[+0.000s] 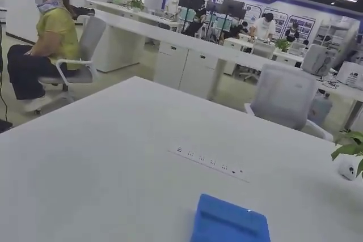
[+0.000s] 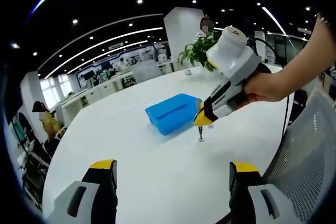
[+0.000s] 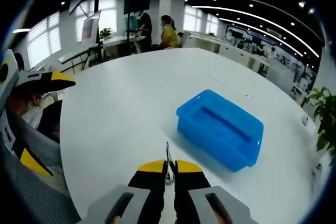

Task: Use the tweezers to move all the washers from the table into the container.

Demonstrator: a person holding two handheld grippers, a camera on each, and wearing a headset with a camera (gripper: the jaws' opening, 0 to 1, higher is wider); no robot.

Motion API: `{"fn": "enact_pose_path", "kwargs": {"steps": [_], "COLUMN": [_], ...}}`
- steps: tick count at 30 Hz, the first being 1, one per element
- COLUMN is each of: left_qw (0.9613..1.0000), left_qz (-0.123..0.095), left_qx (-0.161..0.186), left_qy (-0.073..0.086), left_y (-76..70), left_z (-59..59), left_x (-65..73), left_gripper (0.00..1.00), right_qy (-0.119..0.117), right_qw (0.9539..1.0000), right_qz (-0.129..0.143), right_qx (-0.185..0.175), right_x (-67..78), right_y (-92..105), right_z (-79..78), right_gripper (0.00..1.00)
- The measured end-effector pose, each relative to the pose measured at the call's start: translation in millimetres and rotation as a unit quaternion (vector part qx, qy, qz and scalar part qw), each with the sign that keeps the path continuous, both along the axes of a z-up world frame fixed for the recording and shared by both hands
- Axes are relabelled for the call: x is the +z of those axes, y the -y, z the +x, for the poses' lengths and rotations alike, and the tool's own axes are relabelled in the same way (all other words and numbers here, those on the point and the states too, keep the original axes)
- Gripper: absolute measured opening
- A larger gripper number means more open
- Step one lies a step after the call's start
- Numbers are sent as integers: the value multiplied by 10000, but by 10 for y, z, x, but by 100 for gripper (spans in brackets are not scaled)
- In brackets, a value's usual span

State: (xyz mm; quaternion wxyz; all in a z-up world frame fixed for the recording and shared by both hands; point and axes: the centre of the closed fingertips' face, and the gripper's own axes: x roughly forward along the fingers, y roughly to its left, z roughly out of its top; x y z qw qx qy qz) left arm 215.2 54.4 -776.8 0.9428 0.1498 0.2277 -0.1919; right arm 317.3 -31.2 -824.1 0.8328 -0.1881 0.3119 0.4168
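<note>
A blue plastic container [image 3: 220, 127] lies on the white table [image 3: 121, 108], just ahead and to the right of my right gripper [image 3: 169, 169]. That gripper is shut on thin metal tweezers [image 3: 167, 153], whose tips point forward. In the left gripper view a hand holds the right gripper [image 2: 202, 120] with the tweezers [image 2: 200, 132] pointing down at the table beside the container [image 2: 170, 114]. My left gripper [image 2: 170, 174] is open and holds nothing. The head view catches the container [image 1: 229, 222] at the bottom edge. I cannot make out any washers.
A power socket strip [image 1: 209, 162] is set into the table beyond the container. A potted plant [image 1: 349, 145] stands at the table's right end. A mesh chair [image 2: 310, 150] sits by the near edge. A person [image 1: 54, 38] sits at far left, with other desks behind.
</note>
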Motion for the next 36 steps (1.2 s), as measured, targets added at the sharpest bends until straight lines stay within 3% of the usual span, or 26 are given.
{"fn": "enact_pose_path", "kwargs": {"steps": [4,9,19,30,36], "left_qw": [10000,10000,10000,9997,9996], "left_qz": [9,-5,44,150,108], "left_qx": [-12,13,-16,-75,-88], "left_qy": [-27,-25,-77,-155,-232], "left_y": [3,-5,3,22,30], "left_z": [-1,5,1,-16,-27], "left_x": [-11,-12,-38,-73,-98], "left_gripper": [90,90,90,90,91], "right_qy": [-205,-204,-73,184,241], "right_qw": [9995,9988,9942,9895,9869], "right_qz": [150,338,846,1046,1095], "right_qx": [-183,-293,-658,-983,-1161], "right_x": [10,120,451,655,655], "right_y": [37,51,128,208,245], "right_z": [3,53,341,672,858], "right_gripper": [1,1,1,1,2]}}
